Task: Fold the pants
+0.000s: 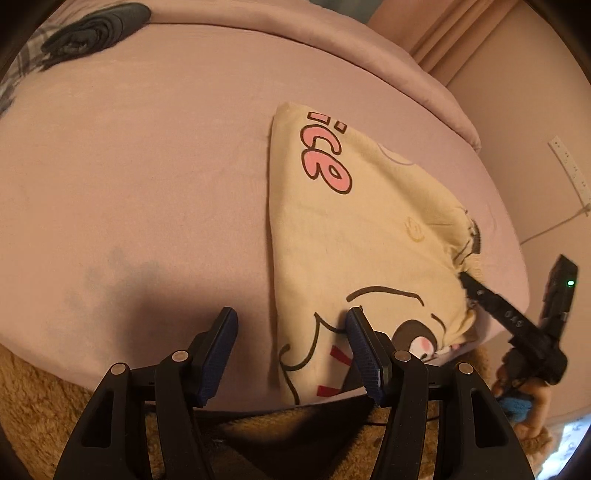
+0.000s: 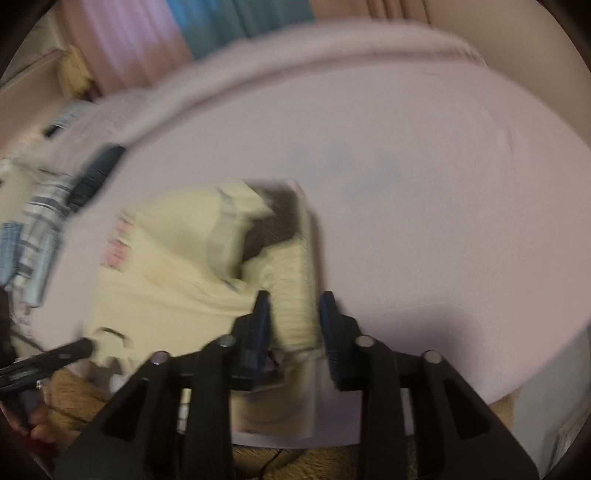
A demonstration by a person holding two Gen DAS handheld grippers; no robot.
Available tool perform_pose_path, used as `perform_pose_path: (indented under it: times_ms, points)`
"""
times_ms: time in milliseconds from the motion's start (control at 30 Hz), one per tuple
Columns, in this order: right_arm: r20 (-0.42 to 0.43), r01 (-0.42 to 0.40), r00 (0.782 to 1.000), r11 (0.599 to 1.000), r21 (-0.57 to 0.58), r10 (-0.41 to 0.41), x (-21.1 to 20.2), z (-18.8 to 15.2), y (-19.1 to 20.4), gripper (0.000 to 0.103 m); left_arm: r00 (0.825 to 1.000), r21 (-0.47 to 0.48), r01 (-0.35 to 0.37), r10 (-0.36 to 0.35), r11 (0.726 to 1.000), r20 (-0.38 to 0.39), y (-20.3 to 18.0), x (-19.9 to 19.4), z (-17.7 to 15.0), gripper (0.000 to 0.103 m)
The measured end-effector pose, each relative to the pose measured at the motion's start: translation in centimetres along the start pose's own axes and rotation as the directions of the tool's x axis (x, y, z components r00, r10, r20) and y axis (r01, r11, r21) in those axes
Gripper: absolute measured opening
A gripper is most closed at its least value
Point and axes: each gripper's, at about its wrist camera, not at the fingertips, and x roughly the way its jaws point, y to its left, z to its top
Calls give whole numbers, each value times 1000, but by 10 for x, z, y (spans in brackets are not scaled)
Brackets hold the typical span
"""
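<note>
A pink-sheeted bed (image 1: pixel 147 166) carries cream cartoon-print pants (image 1: pixel 351 229), already folded narrow, lying along its near right edge. At the far left corner rests a pile of dark folded clothes (image 1: pixel 92 33). No containers are in view. The left gripper (image 1: pixel 291 354) hovers with fingers spread, straddling the near left edge of the pants and gripping nothing. The right gripper (image 2: pixel 293 325) has the gathered waistband (image 2: pixel 295 288) between its fingers; blur hides whether they pinch. Judged step: seize both near corners. Grip through every layer before lifting, keeping the edges aligned.
</note>
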Motion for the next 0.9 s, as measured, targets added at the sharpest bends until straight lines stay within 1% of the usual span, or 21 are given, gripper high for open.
perform_pose_path:
  times_ms: [33, 67, 100, 133, 167, 200, 267, 300, 367, 400, 433, 467, 500, 533, 567, 600, 700, 767, 833, 867, 900]
  points:
    - [10, 0, 1000, 1000, 5, 0, -3, 0, 0, 39, 1000, 11, -11, 11, 1000, 4, -1, -1, -2, 60]
    - [11, 20, 1000, 1000, 0, -20, -7, 2, 2, 42, 1000, 20, -18, 17, 1000, 5, -2, -3, -3, 60]
    - [13, 71, 997, 997, -15, -71, -12, 5, 6, 53, 1000, 22, -20, 20, 1000, 6, -4, -2, -2, 60]
    - [27, 113, 993, 993, -26, -112, -17, 6, 9, 60, 1000, 21, -18, 18, 1000, 8, -4, -2, -1, 60]
    - [51, 147, 988, 988, -40, -145, -24, 8, 13, 61, 1000, 19, -15, 14, 1000, 10, -4, -2, 0, 60]
    - [76, 151, 986, 987, -56, -147, -31, 8, 19, 61, 1000, 18, -12, 12, 1000, 7, -4, 0, 0, 60]
    - [96, 114, 990, 990, -78, -106, -40, 7, 29, 62, 1000, 20, -10, 10, 1000, 6, -5, 5, -1, 60]
    - [95, 80, 993, 992, -93, -71, -42, 5, 35, 65, 1000, 26, -8, 7, 1000, 15, -5, 6, -3, 60]
    - [86, 27, 996, 991, -132, -16, -42, -1, 45, 66, 1000, 38, 9, -10, 999, 26, -4, 6, -5, 60]
    - [85, 21, 996, 988, -151, -8, -40, -4, 48, 70, 999, 34, 26, -27, 999, 31, -4, 6, -7, 54]
    - [82, 25, 997, 985, -170, -11, -37, -6, 52, 75, 998, 33, 47, -48, 998, 27, -2, 5, -8, 35]
    - [74, 40, 997, 981, -191, -26, -31, -8, 55, 76, 994, 23, 106, -106, 994, 4, 0, 7, -10, 27]
    - [54, 68, 997, 976, -206, -58, -23, -10, 56, 76, 994, 15, 113, -113, 993, 5, 1, 7, -11, 25]
    - [45, 106, 994, 972, -212, -98, -16, -12, 56, 76, 994, 18, 108, -108, 994, 16, 2, 5, -12, 18]
    - [46, 131, 991, 968, -214, -124, -13, -12, 59, 76, 994, 23, 108, -109, 994, 18, 2, 4, -13, 16]
    - [42, 137, 990, 968, -211, -131, -13, -11, 57, 76, 992, 16, 121, -122, 992, 22, 4, 0, -13, 14]
    - [41, 99, 995, 979, -179, -93, -23, -6, 49, 74, 987, 13, 160, -160, 987, 24, 8, -11, -16, 14]
    - [48, 86, 996, 983, -165, -79, -28, -6, 47, 74, 991, 37, 135, -136, 990, 13, 7, -12, -20, 13]
    - [49, 79, 996, 985, -154, -72, -26, -6, 44, 74, 993, 42, 118, -118, 992, -4, 11, -5, -23, 14]
    - [37, 77, 997, 987, -144, -72, -22, -7, 41, 74, 992, 28, 122, -122, 992, -16, 15, 1, -23, 14]
    - [10, 85, 996, 989, -122, -85, -14, -6, 36, 74, 989, 2, 144, -144, 990, -18, 19, 2, -23, 14]
